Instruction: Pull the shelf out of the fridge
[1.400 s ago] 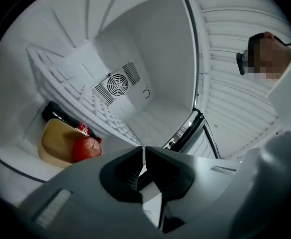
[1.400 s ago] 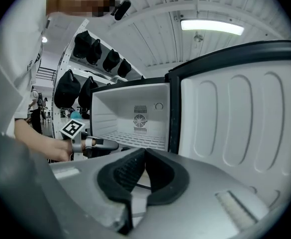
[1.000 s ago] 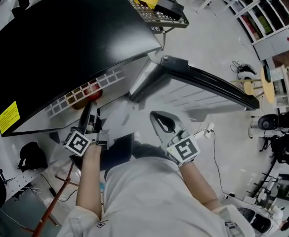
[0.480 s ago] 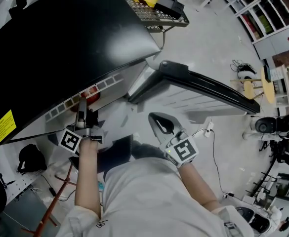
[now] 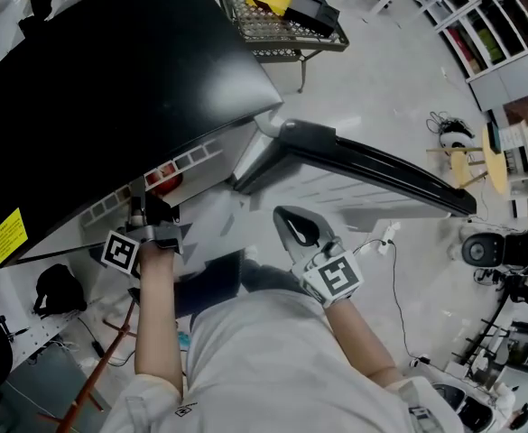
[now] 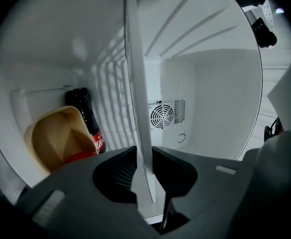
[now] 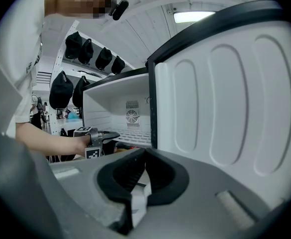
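The black fridge [image 5: 110,88] stands with its door [image 5: 372,165] swung wide. My left gripper [image 5: 142,207] reaches into the fridge mouth. In the left gripper view it is rolled on its side, so the white shelf [image 6: 135,83] runs upright through the picture. The shelf's front edge sits between my left gripper's [image 6: 144,183] jaws, which have just been closing and now clamp it. The right gripper view shows the slatted shelf [image 7: 133,132] with the left gripper [image 7: 110,135] at its front. My right gripper [image 5: 286,213] hangs in front of the fridge, shut and empty, apart from the shelf.
Inside the fridge a cola bottle [image 6: 85,113] and a tan bowl [image 6: 55,138] lie beside the shelf, with a fan vent [image 6: 161,116] on the back wall. A wire basket cart [image 5: 282,12] stands behind the fridge. A cable [image 5: 394,269] trails on the floor at the right.
My left gripper has shifted left and further under the fridge's top edge, rolling as it went. Its jaws now sit round the shelf's edge. The right gripper has stayed put.
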The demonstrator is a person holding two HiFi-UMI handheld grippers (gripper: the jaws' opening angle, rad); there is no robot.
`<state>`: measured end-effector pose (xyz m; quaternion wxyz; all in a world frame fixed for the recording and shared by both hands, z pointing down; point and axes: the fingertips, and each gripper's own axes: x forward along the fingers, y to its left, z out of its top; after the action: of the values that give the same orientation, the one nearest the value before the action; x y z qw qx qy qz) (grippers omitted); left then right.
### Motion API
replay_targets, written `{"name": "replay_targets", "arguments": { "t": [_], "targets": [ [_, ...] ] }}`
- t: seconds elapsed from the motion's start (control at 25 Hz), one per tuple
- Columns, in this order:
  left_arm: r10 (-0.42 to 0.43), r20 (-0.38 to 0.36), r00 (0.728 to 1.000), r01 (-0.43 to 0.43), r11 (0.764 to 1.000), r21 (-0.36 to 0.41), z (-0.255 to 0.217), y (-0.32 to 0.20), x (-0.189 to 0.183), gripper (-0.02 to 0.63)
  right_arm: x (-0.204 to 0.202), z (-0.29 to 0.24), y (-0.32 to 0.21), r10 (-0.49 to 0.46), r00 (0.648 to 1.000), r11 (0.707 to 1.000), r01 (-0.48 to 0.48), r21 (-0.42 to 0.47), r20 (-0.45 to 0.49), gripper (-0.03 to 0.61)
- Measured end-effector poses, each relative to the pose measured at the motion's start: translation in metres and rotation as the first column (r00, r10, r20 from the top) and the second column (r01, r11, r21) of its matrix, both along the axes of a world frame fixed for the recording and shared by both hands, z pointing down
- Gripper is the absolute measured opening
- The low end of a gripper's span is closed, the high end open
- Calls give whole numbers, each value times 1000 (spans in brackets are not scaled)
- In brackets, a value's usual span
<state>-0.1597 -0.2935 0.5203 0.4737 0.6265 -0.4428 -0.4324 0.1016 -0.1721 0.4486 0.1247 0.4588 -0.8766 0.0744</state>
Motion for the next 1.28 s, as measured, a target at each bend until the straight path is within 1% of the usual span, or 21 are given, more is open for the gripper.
{"name": "replay_targets", "arguments": {
  "t": [0.08,0.16,0.28,0.44,0.64,1.28],
  "targets": [
    [-5,20,1000,5,1000,-6,-1,-2,-1,68,2,-1,-3,-2,1000,1000,2,-1,9,2],
    [-15,23,1000,15,1000,-11,-2,-4,-1,54,3,0,-5,-13,1000,1000,13,-2,20,2],
    [-40,-8,999,40,999,-16,-3,-5,-2,54,3,-1,-9,-39,999,999,39,-4,27,3],
    [-56,-27,998,56,998,-22,-2,-3,-3,46,3,-1,-15,-64,998,998,65,-10,27,2],
    [-75,-96,993,71,997,-39,2,-1,-3,32,-3,0,-19,-122,992,992,122,4,42,2],
    [-136,-128,983,128,989,-69,4,20,0,28,-3,-4,-25,-221,973,975,220,22,66,2]
  ]
}}
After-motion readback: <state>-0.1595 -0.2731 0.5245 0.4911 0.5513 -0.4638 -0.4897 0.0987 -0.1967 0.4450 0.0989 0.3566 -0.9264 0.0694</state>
